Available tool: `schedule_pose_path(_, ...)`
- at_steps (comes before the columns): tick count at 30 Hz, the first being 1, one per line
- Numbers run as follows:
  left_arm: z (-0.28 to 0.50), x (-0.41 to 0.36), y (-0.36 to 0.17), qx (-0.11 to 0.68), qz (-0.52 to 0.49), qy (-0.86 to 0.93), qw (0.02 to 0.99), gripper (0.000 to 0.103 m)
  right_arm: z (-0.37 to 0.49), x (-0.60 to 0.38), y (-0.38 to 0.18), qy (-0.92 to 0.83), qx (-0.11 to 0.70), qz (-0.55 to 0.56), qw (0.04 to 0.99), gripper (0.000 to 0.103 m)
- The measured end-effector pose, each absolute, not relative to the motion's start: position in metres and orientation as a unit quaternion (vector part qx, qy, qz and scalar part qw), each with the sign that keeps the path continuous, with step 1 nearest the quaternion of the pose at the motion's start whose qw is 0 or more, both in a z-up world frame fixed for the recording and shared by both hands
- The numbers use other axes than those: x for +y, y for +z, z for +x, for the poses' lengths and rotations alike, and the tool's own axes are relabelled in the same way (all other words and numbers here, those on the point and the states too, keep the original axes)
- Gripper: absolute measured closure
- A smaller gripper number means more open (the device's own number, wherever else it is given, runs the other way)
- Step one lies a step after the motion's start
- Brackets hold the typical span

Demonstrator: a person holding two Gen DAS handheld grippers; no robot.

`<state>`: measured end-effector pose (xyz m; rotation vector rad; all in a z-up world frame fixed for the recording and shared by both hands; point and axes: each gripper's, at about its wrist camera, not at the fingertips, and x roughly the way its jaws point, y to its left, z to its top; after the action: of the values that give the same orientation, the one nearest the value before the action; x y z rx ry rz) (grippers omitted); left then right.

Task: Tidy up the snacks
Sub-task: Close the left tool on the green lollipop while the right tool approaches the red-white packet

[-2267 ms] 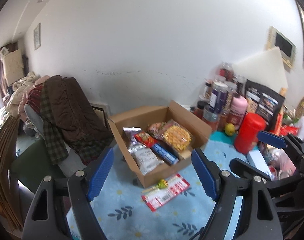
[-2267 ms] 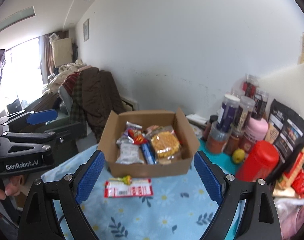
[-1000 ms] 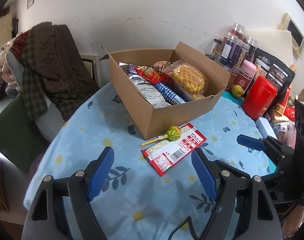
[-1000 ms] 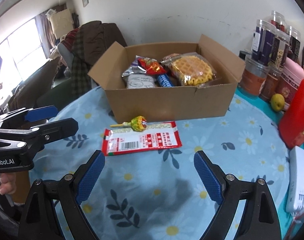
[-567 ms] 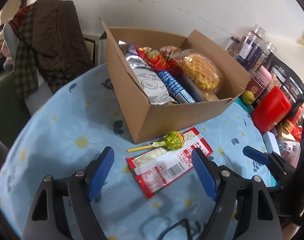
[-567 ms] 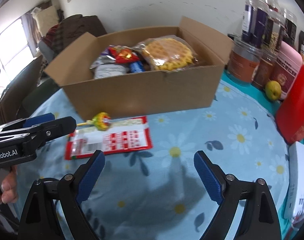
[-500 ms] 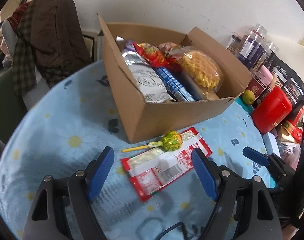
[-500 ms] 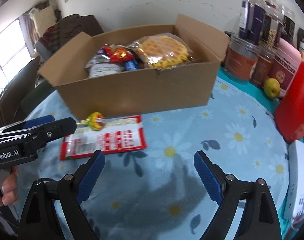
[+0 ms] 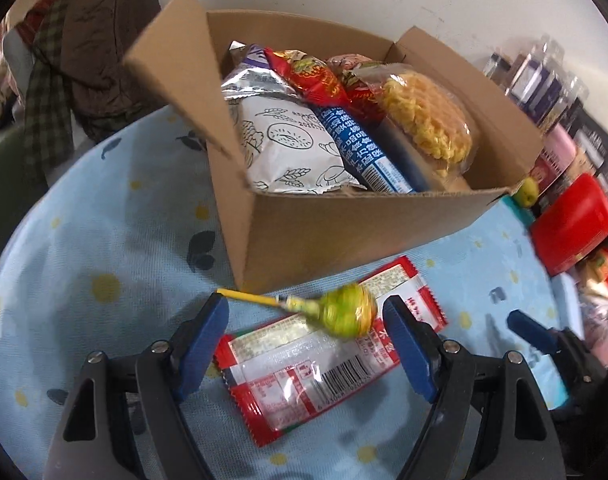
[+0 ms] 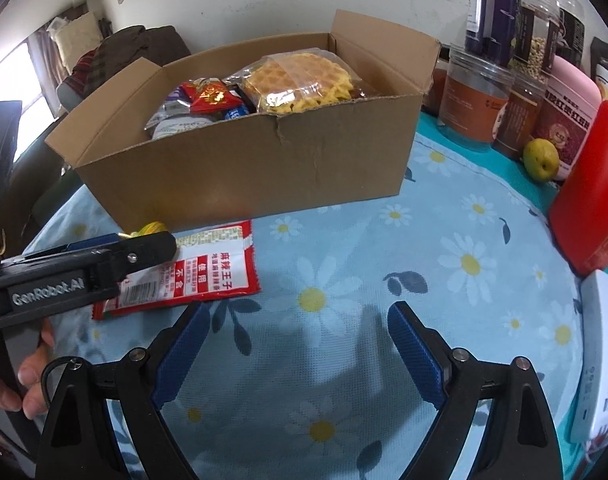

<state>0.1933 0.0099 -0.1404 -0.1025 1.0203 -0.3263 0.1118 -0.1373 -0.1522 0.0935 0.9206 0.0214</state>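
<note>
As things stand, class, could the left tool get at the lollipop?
Probably yes: the left tool is open, the lollipop lies just ahead between its fingers on the red snack packet, nothing covering it.

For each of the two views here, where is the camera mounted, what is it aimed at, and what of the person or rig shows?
Left wrist: on the left tongs, angled down at the lollipop lying on a red snack packet; its open blue pads frame them; the right tongs' tip shows at right.
Right wrist: on the right tongs, aimed at bare floral tablecloth; the left tongs and a hand enter from the left.
Shared: cardboard box, packet, lollipop.
</note>
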Motion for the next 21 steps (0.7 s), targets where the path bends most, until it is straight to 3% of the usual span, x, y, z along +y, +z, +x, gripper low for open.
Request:
schedule_pose_path(3,0.193,0.006,-0.142,0.479,-0.043,-0.159,0.862,0.024,0.112,-0.139,-0.154,0.011,0.446,0.046,0.894,0.011)
schedule_pose_path(5,0.192,0.005,-0.142,0.475,-0.032,-0.152,0.866,0.036,0.112,-0.139,-0.156,0.01,0.448,0.047,0.893,0.011)
schedule_pose_path(10,0.187,0.014,-0.142,0.475,-0.024,-0.155,0.866,0.055,0.113,-0.141,-0.158,0.011,0.453,0.055,0.89,0.011)
schedule_pose_path(21,0.153,0.041,-0.136,0.477,-0.026,-0.171,0.862,0.055,0.12,-0.126,-0.152,0.035,0.451,0.041,0.891,0.011)
